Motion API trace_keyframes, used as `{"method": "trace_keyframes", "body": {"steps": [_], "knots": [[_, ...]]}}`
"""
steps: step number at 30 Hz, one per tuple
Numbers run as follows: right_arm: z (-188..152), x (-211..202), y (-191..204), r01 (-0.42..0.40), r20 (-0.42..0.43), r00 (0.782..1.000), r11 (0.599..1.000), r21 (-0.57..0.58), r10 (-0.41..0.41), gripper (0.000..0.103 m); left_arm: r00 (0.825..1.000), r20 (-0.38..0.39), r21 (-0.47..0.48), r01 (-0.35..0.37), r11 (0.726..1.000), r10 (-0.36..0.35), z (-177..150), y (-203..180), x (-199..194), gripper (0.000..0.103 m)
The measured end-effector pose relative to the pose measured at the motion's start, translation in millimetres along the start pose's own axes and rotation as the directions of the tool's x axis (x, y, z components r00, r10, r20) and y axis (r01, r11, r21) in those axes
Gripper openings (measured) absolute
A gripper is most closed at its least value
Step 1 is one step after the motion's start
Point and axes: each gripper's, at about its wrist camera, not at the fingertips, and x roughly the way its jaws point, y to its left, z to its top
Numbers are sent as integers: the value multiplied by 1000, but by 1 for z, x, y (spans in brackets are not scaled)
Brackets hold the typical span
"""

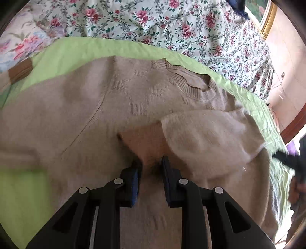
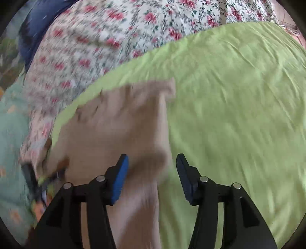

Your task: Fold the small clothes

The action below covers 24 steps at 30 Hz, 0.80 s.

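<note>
A beige knit sweater (image 1: 95, 107) lies on a lime green cloth (image 1: 76, 49), its ribbed collar (image 1: 189, 80) toward the far side. Its right sleeve (image 1: 206, 138) is folded over the body. My left gripper (image 1: 150, 162) is shut on a bunched fold of the sweater near that sleeve. In the right wrist view, blurred by motion, my right gripper (image 2: 152, 162) is open above the sweater's (image 2: 118, 124) right edge, holding nothing. A brown cuff (image 1: 20, 71) shows at the far left.
A floral bedsheet (image 1: 153, 19) covers the bed beyond the green cloth (image 2: 239, 95). A dark blue item (image 2: 36, 36) lies at the far left in the right wrist view. A pink wall and a gold-framed picture (image 1: 267, 17) are at the right.
</note>
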Motion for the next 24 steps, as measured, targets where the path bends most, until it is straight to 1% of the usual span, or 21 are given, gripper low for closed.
{"method": "trace_keyframes", "body": {"steps": [4,7,9,10,13,15,17,18,19,20,21,23,24], "knots": [[-64,-32,-20,-16,-51,999,1000,-19,15,53,1000,10,-6,16,1000,-16,-26,2,-31,26],[-99,-43,-23,16,-89,996,999,-38,-19,53,1000,14,-25,20,999,-20,-47,6,-57,28],[-117,-48,-23,47,-108,993,998,-47,-52,53,999,24,-36,28,999,-28,-57,8,-71,29],[-124,-49,-21,51,-107,993,997,-49,-56,53,999,28,-45,24,999,-23,-61,11,-80,30],[-132,-47,-16,29,-116,993,998,-54,-36,53,999,54,-50,8,999,-5,-58,20,-102,32],[-132,-47,-12,37,-107,993,998,-59,-43,53,996,81,-52,-33,998,37,-51,30,-115,47],[-132,-44,-9,37,-123,991,997,-67,-45,52,990,111,-54,-85,995,90,-39,44,-129,56],[-135,-41,-7,41,-136,989,997,-71,-51,34,985,121,-55,-118,991,124,-31,51,-134,57],[-137,-38,-3,40,-154,987,995,-87,-53,6,979,133,-52,-150,987,156,-25,58,-138,57],[-140,-36,0,37,-173,983,994,-104,-55,6,974,140,-50,-171,984,176,-19,63,-141,59],[-141,-40,0,47,-162,985,993,-110,-64,6,966,150,-49,-208,977,213,-9,73,-144,64],[-142,-56,-5,62,-144,987,993,-103,-77,6,953,161,-54,-251,966,257,8,90,-147,73],[-142,-62,-8,68,-138,987,993,-97,-81,6,944,169,-54,-279,959,284,17,98,-148,75]]}}
